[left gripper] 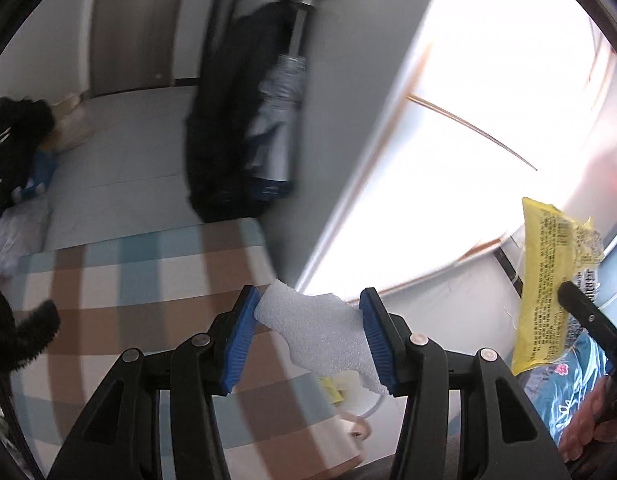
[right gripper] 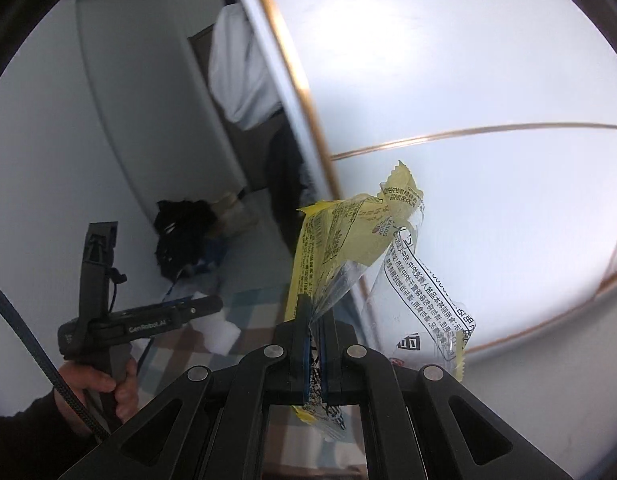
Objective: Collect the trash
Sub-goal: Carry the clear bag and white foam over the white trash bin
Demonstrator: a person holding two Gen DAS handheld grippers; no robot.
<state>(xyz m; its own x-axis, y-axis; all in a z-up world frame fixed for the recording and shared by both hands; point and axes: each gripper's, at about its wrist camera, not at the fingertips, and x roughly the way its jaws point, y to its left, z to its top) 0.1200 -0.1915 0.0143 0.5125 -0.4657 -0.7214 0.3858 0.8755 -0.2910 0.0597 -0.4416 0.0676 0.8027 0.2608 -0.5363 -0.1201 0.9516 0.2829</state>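
Note:
My left gripper [left gripper: 308, 324] is shut on a white foam scrap [left gripper: 320, 332], which spans the gap between its blue pads [left gripper: 238, 340] and hangs in the air above a checked blanket [left gripper: 128, 292]. In the right wrist view my right gripper [right gripper: 314, 320] is shut on a yellow and clear plastic wrapper [right gripper: 348, 240] that sticks up and fans out to the right. That same wrapper [left gripper: 548, 288] shows at the right edge of the left wrist view, with the right gripper's black finger [left gripper: 580, 308] on it. The left gripper [right gripper: 212, 304] with the foam scrap [right gripper: 222, 334] appears at lower left of the right wrist view.
A white wardrobe door [right gripper: 468, 100] with thin gold trim stands close on the right. Dark clothes and a folded umbrella [left gripper: 276, 120] hang beside it. A black bag [left gripper: 16, 148] and other items lie on the pale floor [left gripper: 128, 140] far left. A hand [right gripper: 108, 384] grips the left handle.

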